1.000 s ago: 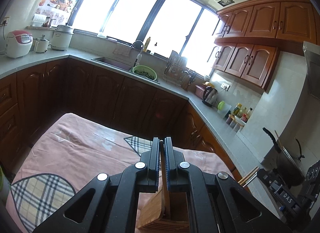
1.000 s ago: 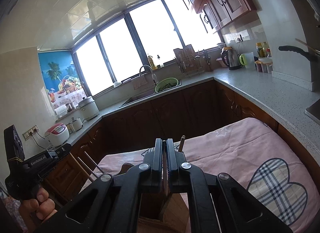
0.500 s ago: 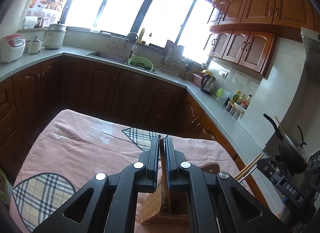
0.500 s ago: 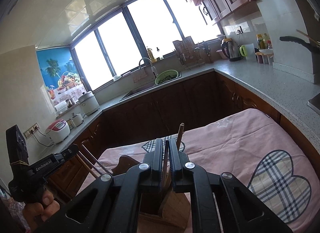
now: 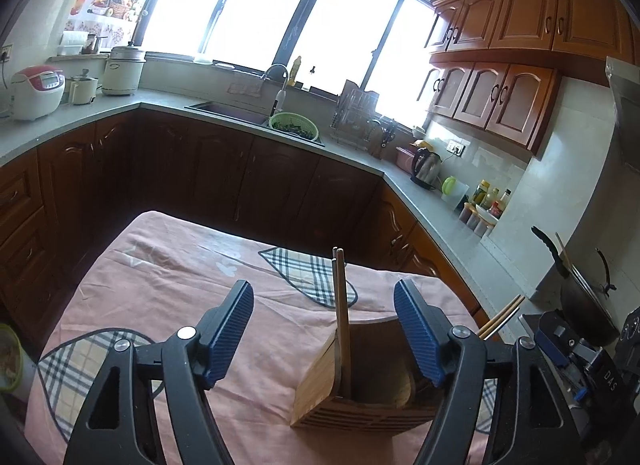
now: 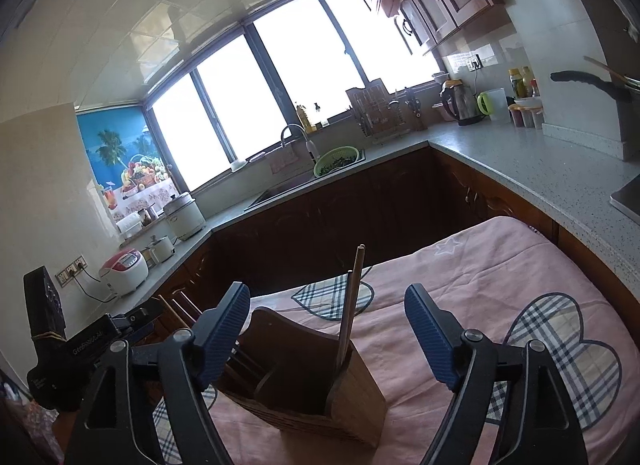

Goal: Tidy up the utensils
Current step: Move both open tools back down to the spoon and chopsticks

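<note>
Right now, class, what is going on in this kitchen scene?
A person with a gripper in each hand is putting chopsticks into a wooden utensil holder on a table with a pink cloth. The left gripper and right gripper are both opening, their pads clear of the chopsticks, which stand upright in the holder between the jaws. Nothing is held at this moment.

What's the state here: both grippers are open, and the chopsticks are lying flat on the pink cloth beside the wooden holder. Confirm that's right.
Not quite. The chopsticks stand upright inside the wooden holder, not flat on the pink cloth; the left wrist view shows it. The left gripper and right gripper are indeed open, jaws still widening, pads clear of the chopsticks.
</note>
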Motion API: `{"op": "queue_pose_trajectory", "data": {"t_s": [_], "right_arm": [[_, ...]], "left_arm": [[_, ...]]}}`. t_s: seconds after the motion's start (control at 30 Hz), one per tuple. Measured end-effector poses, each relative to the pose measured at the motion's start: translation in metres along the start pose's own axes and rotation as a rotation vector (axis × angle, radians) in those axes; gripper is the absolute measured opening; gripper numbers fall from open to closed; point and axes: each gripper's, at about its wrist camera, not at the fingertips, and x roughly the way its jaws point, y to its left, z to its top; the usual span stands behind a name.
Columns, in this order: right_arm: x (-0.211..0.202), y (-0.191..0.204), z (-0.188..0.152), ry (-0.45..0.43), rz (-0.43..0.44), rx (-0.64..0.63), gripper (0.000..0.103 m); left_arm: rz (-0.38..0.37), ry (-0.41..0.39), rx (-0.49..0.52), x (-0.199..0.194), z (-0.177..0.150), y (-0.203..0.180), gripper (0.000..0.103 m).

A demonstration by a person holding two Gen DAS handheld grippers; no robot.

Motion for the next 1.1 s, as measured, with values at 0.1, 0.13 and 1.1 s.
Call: {"op": "queue_pose_trajectory", "data": {"t_s": [0.1, 0.13, 1.1], "right_arm": [[-0.007, -0.001, -0.005, 0.005, 0.009, 0.006, 0.090], [-0.010, -0.001, -0.008, 0.012, 0.012, 0.006, 0.092], [-0.126, -0.016, -0.105, 0.145, 0.005, 0.045, 0.097]], "left_arm": [[0.011, 0.014, 0.010, -0.014, -0.012, 0.000, 0.079], [0.015, 0.025, 0.012, -0.018, -0.016, 0.000, 0.080], [0.043, 0.272, 0.072, -0.156, -0.111, -0.017, 0.080]]}}
